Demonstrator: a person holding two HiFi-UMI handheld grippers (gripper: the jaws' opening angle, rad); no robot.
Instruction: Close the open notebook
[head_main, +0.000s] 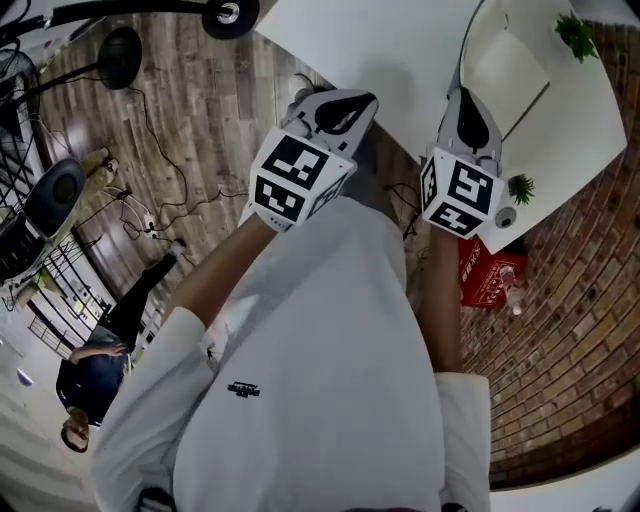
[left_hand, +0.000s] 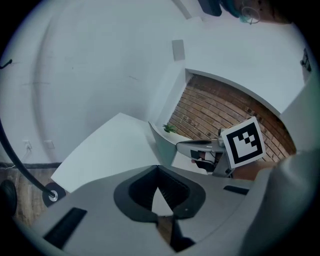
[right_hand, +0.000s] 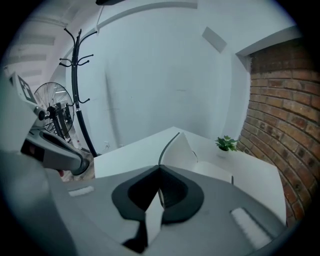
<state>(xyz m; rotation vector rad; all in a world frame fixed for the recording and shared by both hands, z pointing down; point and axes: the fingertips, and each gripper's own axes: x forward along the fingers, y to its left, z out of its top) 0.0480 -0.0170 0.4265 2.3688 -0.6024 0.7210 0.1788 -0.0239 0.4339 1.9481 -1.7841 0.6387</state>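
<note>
Two empty grippers, jaws pressed together: the notebook (right_hand: 181, 149) lies just beyond the right gripper (right_hand: 159, 172), to its far right; the left gripper (left_hand: 159, 170) is farther off.

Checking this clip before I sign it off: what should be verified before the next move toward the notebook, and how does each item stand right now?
1. Notebook closed: not ok; one leaf stands up from the flat half.
2. Right gripper free: ok; shut, nothing between its jaws.
3. Left gripper free: ok; shut, nothing held.
4. Gripper in contact with the notebook: not ok; neither touches it.
5. Small plant clear of the raised leaf: ok; it stands apart, beside the notebook.
6. Table bare where the leaf would land: cannot tell; the leaf hides part of it.
</note>
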